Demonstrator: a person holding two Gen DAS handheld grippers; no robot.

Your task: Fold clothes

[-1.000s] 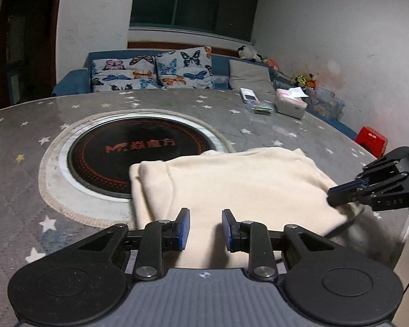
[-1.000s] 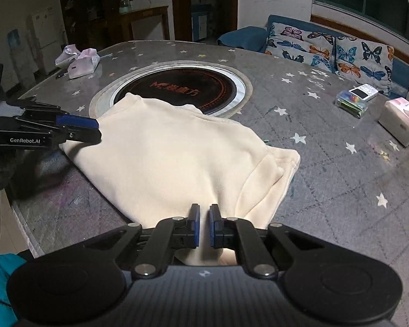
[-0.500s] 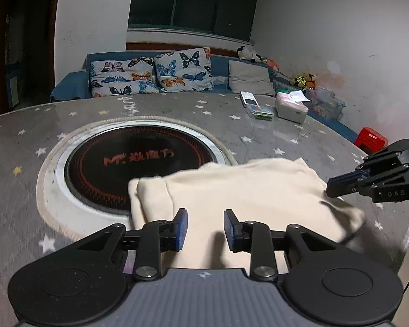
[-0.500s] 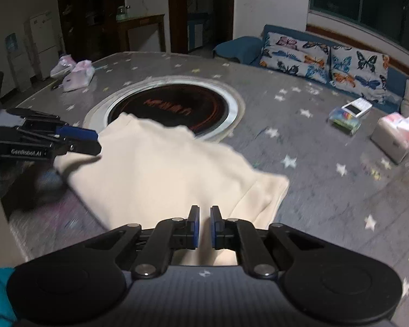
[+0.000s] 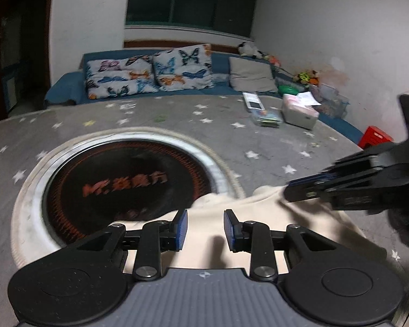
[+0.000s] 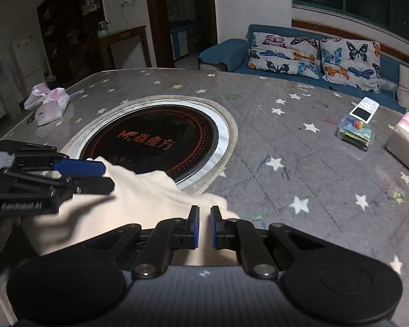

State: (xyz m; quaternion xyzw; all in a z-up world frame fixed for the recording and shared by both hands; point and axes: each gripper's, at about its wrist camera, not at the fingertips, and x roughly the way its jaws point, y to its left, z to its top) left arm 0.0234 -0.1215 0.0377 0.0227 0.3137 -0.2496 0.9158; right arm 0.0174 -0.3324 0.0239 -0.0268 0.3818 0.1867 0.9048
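A cream garment [image 5: 261, 212] lies folded on the grey star-patterned table, near its front edge; it also shows in the right wrist view [image 6: 139, 199]. My left gripper [image 5: 205, 227] is over the garment's near part with its jaws apart and nothing between the pads. My right gripper [image 6: 203, 227] is over the garment with a narrow gap between its pads and cloth showing in the gap; whether it pinches the cloth is unclear. Each gripper shows in the other's view, the right one [image 5: 291, 188] at the garment's right end, the left one [image 6: 103, 174] at its left end.
A round black cooktop [image 5: 128, 182] with a white ring sits in the table's middle. A tissue box [image 5: 300, 113], a clear box and a remote [image 6: 364, 109] lie at the far right. Pink bags [image 6: 51, 103] lie at the far left. A blue sofa with butterfly cushions [image 5: 150, 76] stands behind.
Both grippers have risen and pulled back, and the garment now looks smaller and more bunched toward the table's front edge. The right gripper's gap has widened slightly.
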